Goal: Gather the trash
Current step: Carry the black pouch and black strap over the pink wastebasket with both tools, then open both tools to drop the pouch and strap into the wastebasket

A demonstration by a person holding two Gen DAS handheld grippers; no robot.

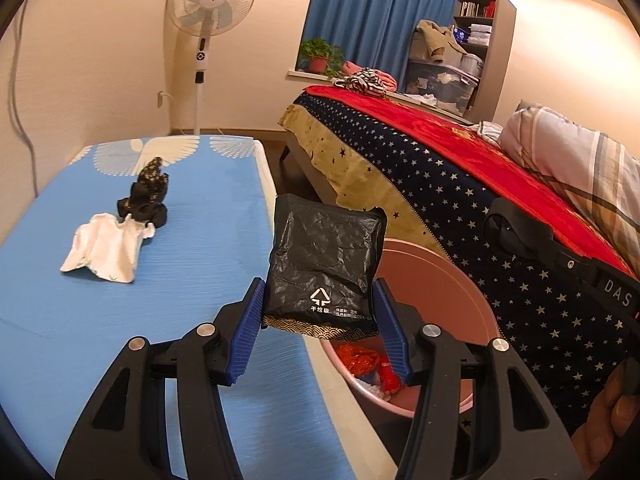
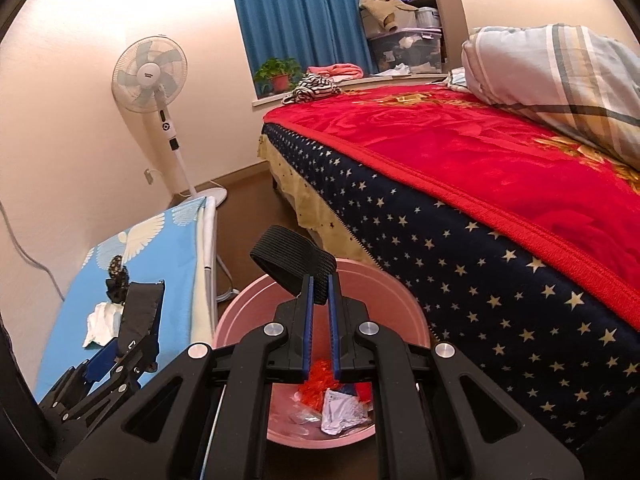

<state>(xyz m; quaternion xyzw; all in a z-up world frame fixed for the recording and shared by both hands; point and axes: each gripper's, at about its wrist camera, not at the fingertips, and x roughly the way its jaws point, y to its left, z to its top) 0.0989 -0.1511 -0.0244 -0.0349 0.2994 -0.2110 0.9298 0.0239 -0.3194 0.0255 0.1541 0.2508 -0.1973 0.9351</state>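
Presently the left gripper (image 1: 318,320) is clamped on a black packet (image 1: 324,264) held over the right edge of the blue table (image 1: 48,300), only partly above the pink bin (image 1: 452,280); released there, it could catch the rim and fall to the floor. The right gripper (image 2: 320,312), pinched on a black strap (image 2: 296,270) above the bin, risks snagging, while a white wrapper (image 1: 104,254) and dark scrap (image 1: 146,196) remain mid-table
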